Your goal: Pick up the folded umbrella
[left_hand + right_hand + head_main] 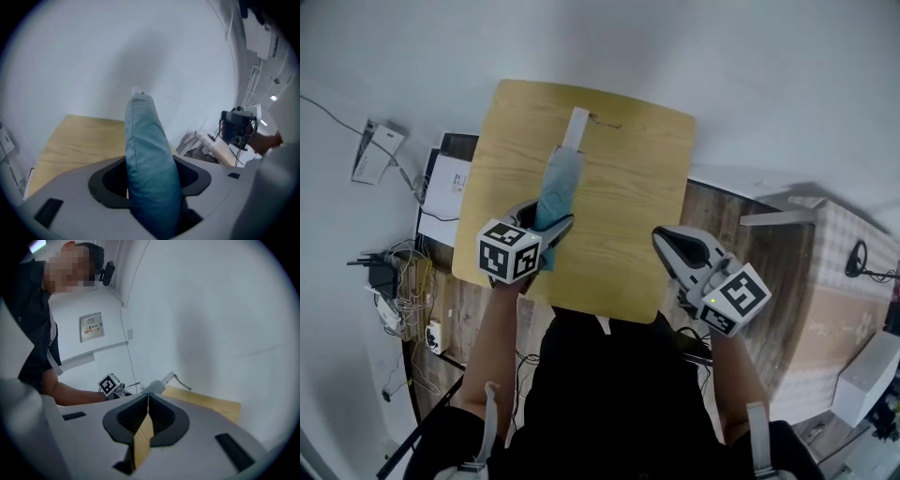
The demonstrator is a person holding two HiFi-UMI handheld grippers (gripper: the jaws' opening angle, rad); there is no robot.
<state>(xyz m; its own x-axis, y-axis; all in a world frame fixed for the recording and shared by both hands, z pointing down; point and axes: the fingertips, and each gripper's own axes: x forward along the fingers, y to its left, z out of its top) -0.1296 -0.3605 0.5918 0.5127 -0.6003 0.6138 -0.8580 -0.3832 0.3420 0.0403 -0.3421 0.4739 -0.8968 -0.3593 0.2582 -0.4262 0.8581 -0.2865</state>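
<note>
The folded umbrella (561,183) is a blue fabric roll with a white handle (577,127) at its far end, lying over the wooden table (637,187). My left gripper (547,234) is shut on the umbrella's near end. In the left gripper view the blue roll (147,154) fills the gap between the jaws and slants upward, away from the tabletop (75,140). My right gripper (667,242) hovers at the table's near right edge, shut on nothing. Its tips meet in the right gripper view (148,395), with the umbrella's white handle (167,379) beyond them.
Left of the table the floor holds a white box (445,183), tangled cables and power strips (403,291). Right of it are a wood floor, a patterned cloth (844,253) and a white box (867,375). A wall rises behind the table. My own torso is at the near edge.
</note>
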